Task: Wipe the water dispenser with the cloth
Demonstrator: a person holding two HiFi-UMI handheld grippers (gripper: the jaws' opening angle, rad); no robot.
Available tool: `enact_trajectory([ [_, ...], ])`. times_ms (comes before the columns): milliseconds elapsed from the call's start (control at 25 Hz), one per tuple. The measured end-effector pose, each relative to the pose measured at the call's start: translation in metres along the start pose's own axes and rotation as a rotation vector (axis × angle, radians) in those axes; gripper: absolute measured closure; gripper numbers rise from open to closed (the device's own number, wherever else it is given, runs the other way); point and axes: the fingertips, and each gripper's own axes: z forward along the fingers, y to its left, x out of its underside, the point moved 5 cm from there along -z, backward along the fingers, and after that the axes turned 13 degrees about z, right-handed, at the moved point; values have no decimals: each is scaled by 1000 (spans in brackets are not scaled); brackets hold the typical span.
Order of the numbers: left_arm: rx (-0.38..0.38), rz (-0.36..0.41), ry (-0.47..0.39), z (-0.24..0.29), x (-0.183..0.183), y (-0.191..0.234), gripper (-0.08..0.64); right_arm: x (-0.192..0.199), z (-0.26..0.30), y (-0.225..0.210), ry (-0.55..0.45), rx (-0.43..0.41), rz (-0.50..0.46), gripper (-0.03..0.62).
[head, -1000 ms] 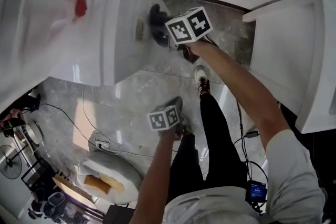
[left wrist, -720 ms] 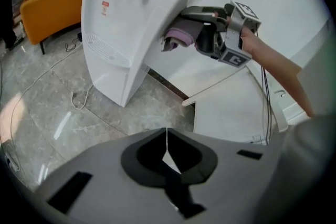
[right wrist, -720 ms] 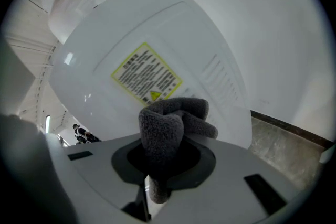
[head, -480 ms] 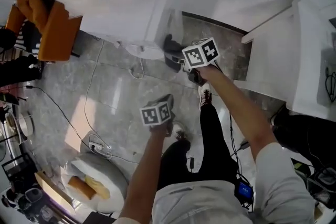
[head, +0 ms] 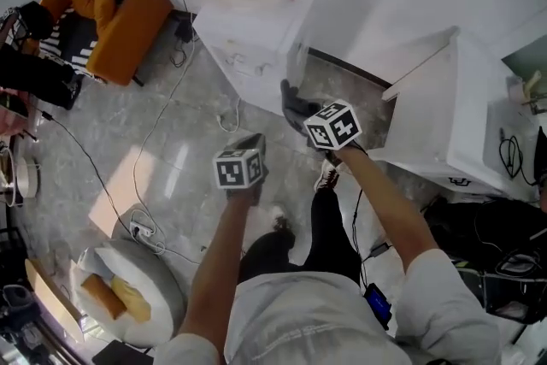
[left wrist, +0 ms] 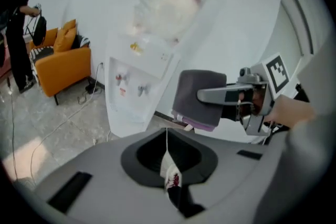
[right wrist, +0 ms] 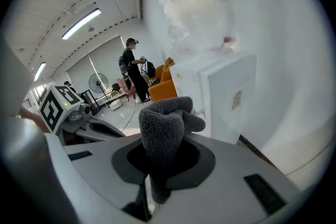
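Pulled back off the water dispenser (head: 256,55) side panel: right tongs (right wrist: 159,168) clenched on the cloth (right wrist: 165,123), left tongs (left wrist: 168,165) closed, empty. Probably repositioning for another face.

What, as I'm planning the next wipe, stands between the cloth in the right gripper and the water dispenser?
Nothing visible. The dark grey fleecy cloth, clamped in the right gripper, faces the tall white water dispenser side panel with only open air between them.

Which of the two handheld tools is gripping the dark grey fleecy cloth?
The right tool: its jaws clamp the dark grey fleecy cloth. The left tool has its jaws closed on nothing.
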Motion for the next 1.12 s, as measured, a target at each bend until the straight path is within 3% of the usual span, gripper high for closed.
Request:
enact_trajectory([
  [160,-52,98,-182,-65,-50,-2,543,-50,-51,52,-116,31,-72,537],
  [320,-73,256,-393,-132,-110,-6,543,-100,-102,98,-257,47,-117,537],
  [520,-139,440,-593,-219,-162,-12,541,-127,-162,147,-406,116,-241,537],
  [680,-184,564,-702,-279,-189,-30,541,-138,-212,178,-503,152,-324,537],
  [840,-225,632,-793,-335,-207,-44,543,-149,-254,210,-573,173,-420,537],
  [1120,-265,745,-842,-376,-214,-72,542,-154,-288,247,-634,173,-518,538],
])
